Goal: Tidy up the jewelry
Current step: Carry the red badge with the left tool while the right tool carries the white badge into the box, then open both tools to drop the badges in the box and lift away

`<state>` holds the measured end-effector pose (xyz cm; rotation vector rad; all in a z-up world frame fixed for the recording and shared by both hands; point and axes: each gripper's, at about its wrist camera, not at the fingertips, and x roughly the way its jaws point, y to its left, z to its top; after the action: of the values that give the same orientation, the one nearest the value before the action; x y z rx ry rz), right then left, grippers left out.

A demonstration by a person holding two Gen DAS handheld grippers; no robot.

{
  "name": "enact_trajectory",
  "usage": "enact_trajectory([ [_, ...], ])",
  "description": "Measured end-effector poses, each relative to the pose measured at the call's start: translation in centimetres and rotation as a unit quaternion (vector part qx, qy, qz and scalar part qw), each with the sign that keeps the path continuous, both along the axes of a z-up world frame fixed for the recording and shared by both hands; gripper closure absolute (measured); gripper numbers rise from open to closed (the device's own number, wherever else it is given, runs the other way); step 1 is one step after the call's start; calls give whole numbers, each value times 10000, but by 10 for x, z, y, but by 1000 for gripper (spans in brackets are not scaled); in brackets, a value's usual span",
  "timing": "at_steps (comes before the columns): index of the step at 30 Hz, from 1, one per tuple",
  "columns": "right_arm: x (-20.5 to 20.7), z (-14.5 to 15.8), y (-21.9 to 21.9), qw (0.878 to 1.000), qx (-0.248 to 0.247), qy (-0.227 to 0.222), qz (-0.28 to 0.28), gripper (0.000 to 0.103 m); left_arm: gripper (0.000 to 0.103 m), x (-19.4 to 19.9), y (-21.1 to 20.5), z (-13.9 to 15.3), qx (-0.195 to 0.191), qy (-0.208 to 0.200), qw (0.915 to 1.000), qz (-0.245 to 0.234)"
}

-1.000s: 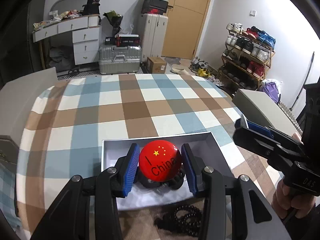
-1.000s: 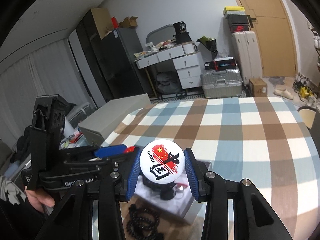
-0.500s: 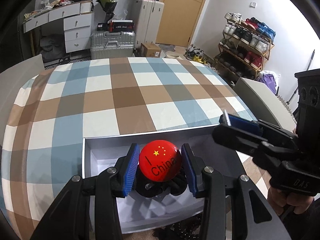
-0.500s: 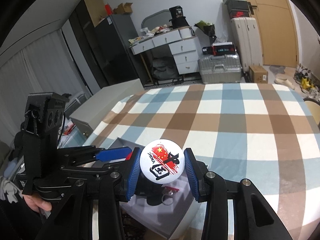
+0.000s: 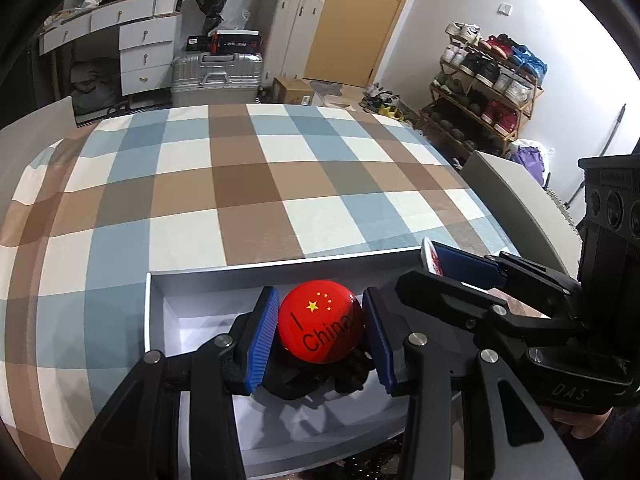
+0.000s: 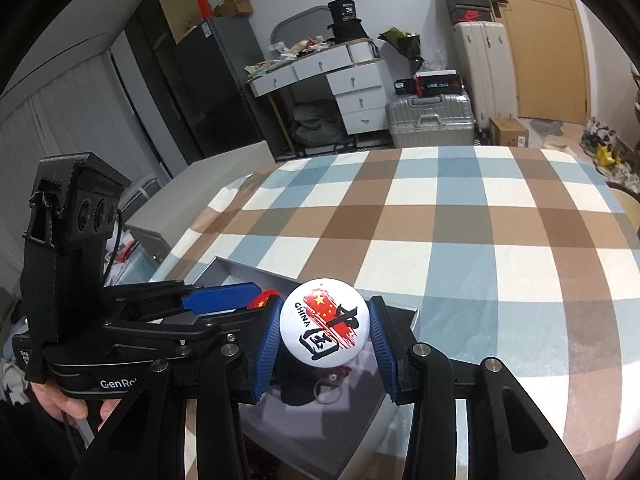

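Left wrist view: left gripper (image 5: 320, 338) is gripping the red badge (image 5: 320, 326) edge-on, jaws clenched on its rim, and holding it over the open box (image 5: 192, 280) sitting at the near edge of the checked surface (image 5: 240, 184). Right gripper (image 6: 326, 334) is doing the same with the white badge (image 6: 324, 326), jaws clamped on both sides of the rim, also above the box.

Handling, my read: both badges are looking light, stiff and glossy, so the domed faces are likely slippery. Rim grip across the widest part seems right; pinching off-centre is risking a squirt-out. Dark strap or clip stuff is hanging under each badge, soft, and could be snagging on the box wall.

View differences:
- Left wrist is showing the box's far wall, white lining, and the right gripper coming in from the right edge. Black beads (image 5: 360, 468) are lying on the surface just outside the box's near wall.
- Right wrist is showing a metal ring (image 6: 326, 390) on the box floor under the white badge, plus the left gripper side-on with a sliver of red badge. Beads aren't visible there.
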<state>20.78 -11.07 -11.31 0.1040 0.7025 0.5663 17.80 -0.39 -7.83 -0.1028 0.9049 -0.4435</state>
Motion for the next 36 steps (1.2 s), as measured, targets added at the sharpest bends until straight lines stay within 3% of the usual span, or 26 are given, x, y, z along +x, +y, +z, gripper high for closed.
enact_trajectory([
  [9, -11, 11, -6, 9995, 84, -278, -151, 60, 64, -4, 0, 4, 101, -140, 9998, 39],
  [12, -17, 15, -11, 9990, 135, -333, -254, 59, 40, -8, -2, 6, 194, -220, 9996, 26],
  [13, -18, 16, -12, 9990, 152, -336, -269, 58, 38, -11, -3, 8, 198, -276, 9994, 35],
  [18, -34, 23, -19, 9976, 192, -496, -438, 46, 38, -17, -1, 15, 242, -411, 9987, 154],
  [22, -50, 25, -17, 9958, -38, -697, -594, 45, 38, -27, 7, 25, 189, -555, 9976, 380],
  [30, -78, 24, -18, 9950, 38, -703, -703, 30, 37, -51, 12, 33, 367, -956, 9924, 678],
  [34, -95, 19, -19, 9948, 93, -644, -778, 27, 37, -62, 14, 33, 403, -1059, 9899, 854],
  [36, -103, 15, -18, 9947, -1, -652, -790, 25, 31, -65, 19, 32, 385, -1051, 9890, 964],
])
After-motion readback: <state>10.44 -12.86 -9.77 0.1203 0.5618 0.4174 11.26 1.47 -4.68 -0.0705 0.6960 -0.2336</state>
